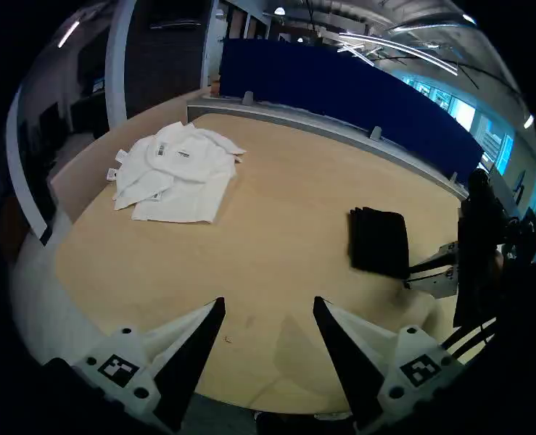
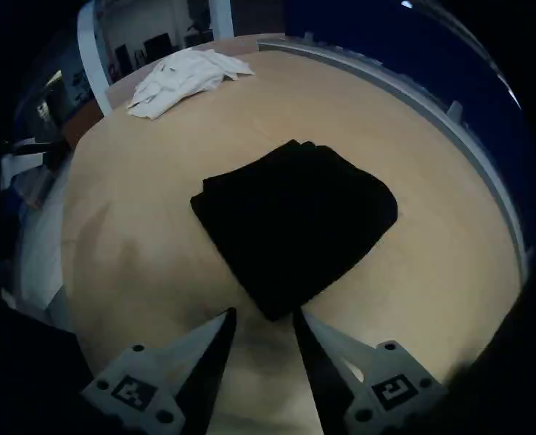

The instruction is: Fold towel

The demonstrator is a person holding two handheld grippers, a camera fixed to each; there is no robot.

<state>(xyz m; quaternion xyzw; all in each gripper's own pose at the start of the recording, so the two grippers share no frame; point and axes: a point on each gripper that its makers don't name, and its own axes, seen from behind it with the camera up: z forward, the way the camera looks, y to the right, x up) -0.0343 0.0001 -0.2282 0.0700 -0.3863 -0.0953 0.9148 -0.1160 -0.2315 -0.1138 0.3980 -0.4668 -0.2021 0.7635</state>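
Observation:
A black towel (image 2: pixel 297 210) lies folded into a thick rectangle on the wooden table (image 2: pixel 442 246). In the right gripper view my right gripper (image 2: pixel 262 313) is open, and the towel's near corner sits just at the gap between its fingertips, with neither pressing on it. The left gripper view shows the same towel (image 1: pixel 378 241) at the right, with the right gripper (image 1: pixel 442 272) at its far side. My left gripper (image 1: pixel 269 304) is open over bare table (image 1: pixel 289 181) near the front edge, well left of the towel, holding nothing.
A loose pile of white cloth (image 1: pixel 173 170) lies at the table's far left corner (image 2: pixel 188 76). A blue partition (image 1: pixel 340 87) runs along the back edge. The dark shape of a person's arm (image 1: pixel 485 246) stands at the right.

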